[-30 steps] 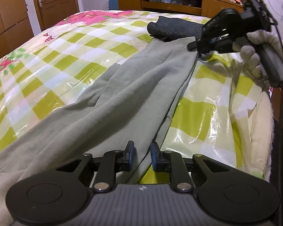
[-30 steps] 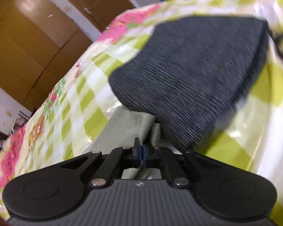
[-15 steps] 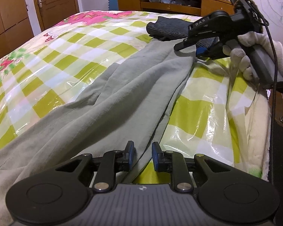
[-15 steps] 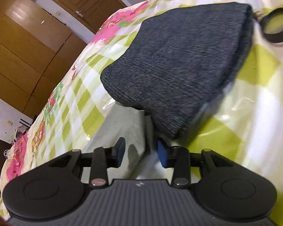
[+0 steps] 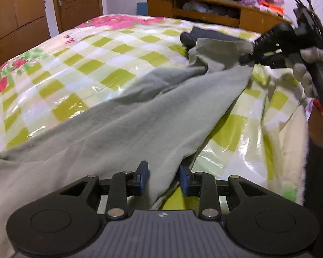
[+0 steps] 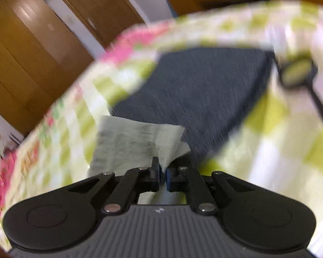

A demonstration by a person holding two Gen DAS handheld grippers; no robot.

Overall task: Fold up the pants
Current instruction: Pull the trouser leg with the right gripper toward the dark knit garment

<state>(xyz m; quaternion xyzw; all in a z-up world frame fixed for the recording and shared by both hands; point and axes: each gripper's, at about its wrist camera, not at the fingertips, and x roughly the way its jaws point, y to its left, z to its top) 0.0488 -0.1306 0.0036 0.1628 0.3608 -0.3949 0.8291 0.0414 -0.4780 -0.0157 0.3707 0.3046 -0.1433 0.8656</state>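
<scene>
The grey-green pants lie stretched along the checked bed cover, their far end lifted over a folded dark garment. The right gripper is closing and pinches that far edge. The left gripper is opening, cloth between its pads but not pressed

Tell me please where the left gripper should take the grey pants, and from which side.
Grip the near side edge of the grey pants, which already lies between the opening left gripper. Come from the bed's near edge: the far end is raised, pinched by the right gripper.
</scene>
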